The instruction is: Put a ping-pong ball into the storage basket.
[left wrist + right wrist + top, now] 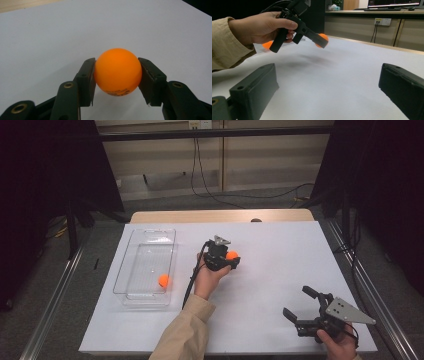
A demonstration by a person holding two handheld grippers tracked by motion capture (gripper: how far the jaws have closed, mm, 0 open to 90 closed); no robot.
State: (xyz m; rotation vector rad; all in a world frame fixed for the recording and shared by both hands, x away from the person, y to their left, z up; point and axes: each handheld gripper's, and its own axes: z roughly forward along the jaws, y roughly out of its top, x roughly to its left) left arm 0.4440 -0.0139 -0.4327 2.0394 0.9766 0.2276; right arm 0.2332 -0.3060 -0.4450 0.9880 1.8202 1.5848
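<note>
Right tool (305, 309) sits nearest the camera, at the near-right corner of the counter (280, 280), held low in a hand; jaws spread wide, nothing between them, bare white surface showing in the gap in the right gripper view. Left tool (231, 256) approx mid-counter, jaws clamped on an orange ball (117, 72), one pad pressing each side; small dark print on the ball's underside. Ball + tool are off the surface, w/ a shadow on the white sheet beneath them in the right gripper view. Left hand (210, 275) wraps the tool body, beige sleeve (185, 332) coming in from the bottom edge. Clear plastic tray (131, 265) lies to the left of that tool, apart from it; 2nd orange ball (164, 280) rests inside, toward its near-right corner.
</note>
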